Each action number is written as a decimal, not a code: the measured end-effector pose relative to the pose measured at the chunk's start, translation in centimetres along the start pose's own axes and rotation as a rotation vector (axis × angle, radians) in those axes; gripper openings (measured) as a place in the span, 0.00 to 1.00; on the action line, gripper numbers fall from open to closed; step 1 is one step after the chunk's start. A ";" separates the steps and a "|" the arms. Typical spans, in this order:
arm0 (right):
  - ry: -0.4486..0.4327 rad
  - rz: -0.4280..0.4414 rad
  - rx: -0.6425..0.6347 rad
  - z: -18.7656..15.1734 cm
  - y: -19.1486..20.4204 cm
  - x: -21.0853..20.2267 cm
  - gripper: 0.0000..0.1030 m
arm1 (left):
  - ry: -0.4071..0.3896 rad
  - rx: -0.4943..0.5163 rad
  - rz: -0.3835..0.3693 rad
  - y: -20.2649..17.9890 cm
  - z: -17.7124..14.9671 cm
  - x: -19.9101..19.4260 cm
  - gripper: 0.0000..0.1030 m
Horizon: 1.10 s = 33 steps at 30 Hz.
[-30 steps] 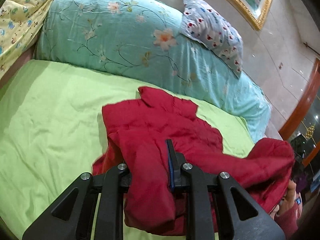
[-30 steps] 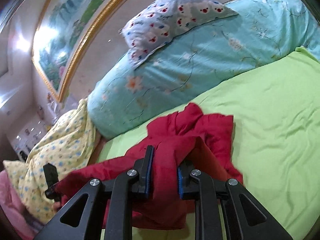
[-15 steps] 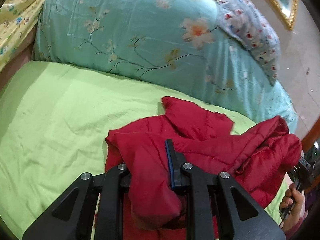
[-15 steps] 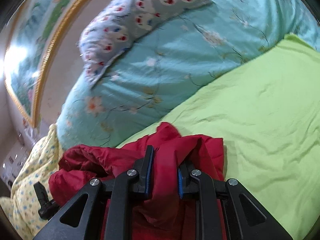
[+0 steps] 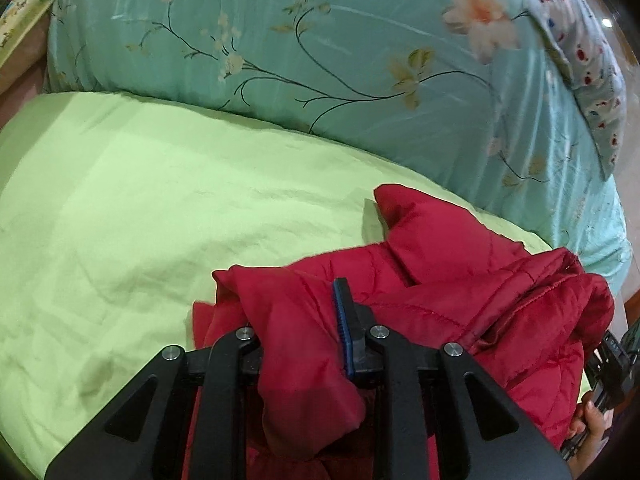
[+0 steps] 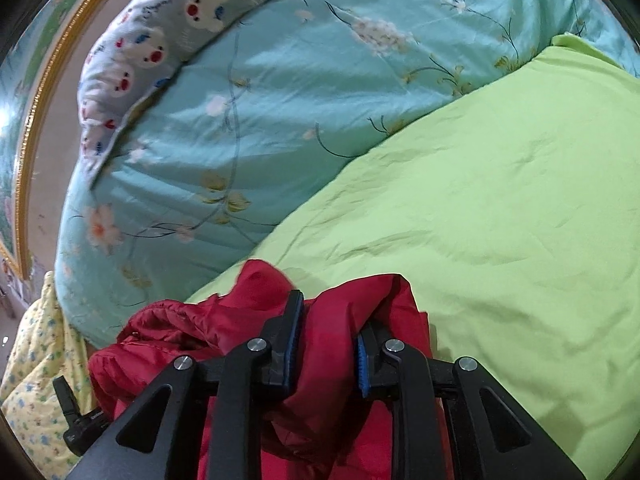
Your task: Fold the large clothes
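My left claw point(image 5: 304, 320) is clamped on a fold of the red padded jacket point(image 5: 460, 304); its jaws have just eased open a touch, fabric bunched between them, left finger buried in cloth. My right claw point(image 6: 326, 340) pinches another fold of the same jacket point(image 6: 328, 360) between both blue pads. The jacket sits bunched on the lime-green bed sheet point(image 5: 160, 220), near the teal floral duvet point(image 5: 320, 40) — probably touching it at the far corner, hard to tell. Patterned pillow point(image 6: 152, 48) rests on the duvet.
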State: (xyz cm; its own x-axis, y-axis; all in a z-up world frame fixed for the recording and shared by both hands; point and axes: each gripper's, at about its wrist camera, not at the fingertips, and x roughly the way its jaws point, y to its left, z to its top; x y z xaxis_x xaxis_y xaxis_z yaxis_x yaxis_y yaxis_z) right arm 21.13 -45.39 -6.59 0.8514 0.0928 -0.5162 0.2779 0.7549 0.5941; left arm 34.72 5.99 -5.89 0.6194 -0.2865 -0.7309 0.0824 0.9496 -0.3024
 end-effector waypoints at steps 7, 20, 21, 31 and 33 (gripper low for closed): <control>0.025 -0.021 0.023 0.5 -0.7 2.9 0.20 | 0.011 0.001 0.018 0.0 0.9 2.5 0.21; 0.033 -0.042 0.006 0.3 -0.7 3.9 0.21 | -0.092 -0.011 -0.013 0.4 -0.8 -5.2 0.55; 0.033 -0.043 0.006 0.3 -0.6 3.9 0.21 | -0.124 0.004 -0.017 0.3 -1.3 -6.9 0.57; 0.023 -0.070 -0.049 0.4 0.7 3.3 0.27 | -0.073 0.248 -0.120 -5.8 -7.4 -9.0 0.57; 0.013 -0.072 -0.061 0.5 1.3 2.4 0.29 | -0.017 0.283 -0.069 -6.8 -8.4 -6.8 0.57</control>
State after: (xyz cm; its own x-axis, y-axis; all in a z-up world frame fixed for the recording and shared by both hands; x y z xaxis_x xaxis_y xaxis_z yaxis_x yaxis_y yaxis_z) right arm 23.80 -44.53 -6.76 0.8244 0.0446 -0.5642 0.3103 0.7981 0.5165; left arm 23.33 0.37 -4.00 0.6176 -0.3519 -0.7033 0.3378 0.9263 -0.1669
